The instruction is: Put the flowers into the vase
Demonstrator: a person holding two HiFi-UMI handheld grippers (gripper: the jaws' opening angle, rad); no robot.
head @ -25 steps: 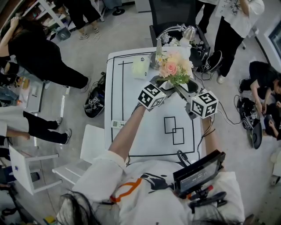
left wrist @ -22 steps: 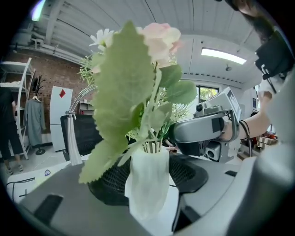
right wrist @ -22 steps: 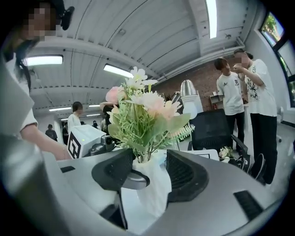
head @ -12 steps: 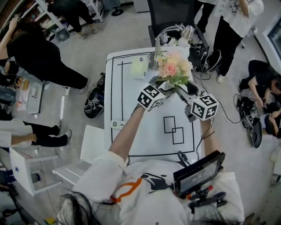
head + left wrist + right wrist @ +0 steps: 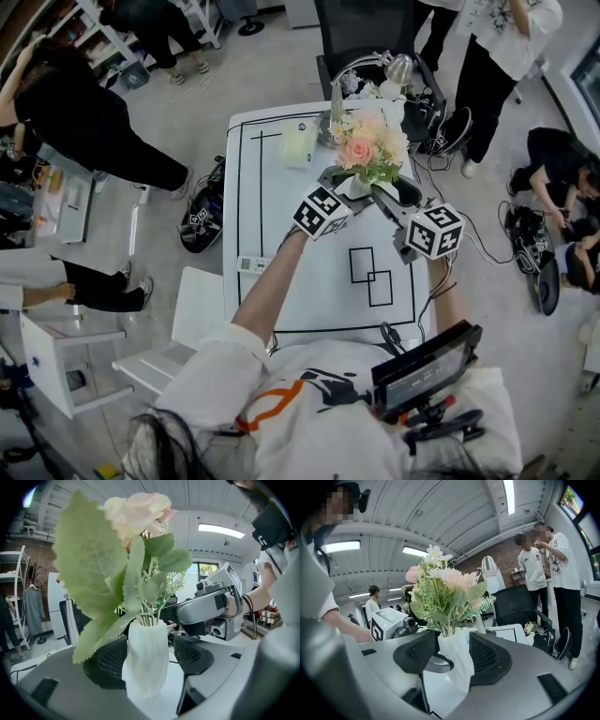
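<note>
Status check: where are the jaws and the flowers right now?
Left gripper jaws just opening, vase loose between them. Right gripper shut on vase. Flowers in vase. Nothing in the way.

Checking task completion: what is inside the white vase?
Green stems of the pink and cream flowers stand in the mouth of the white vase. Its opaque wall hides their lower ends and anything else inside.

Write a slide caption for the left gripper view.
Flowers in the white vase, between just-opened jaws of the left gripper.
</note>
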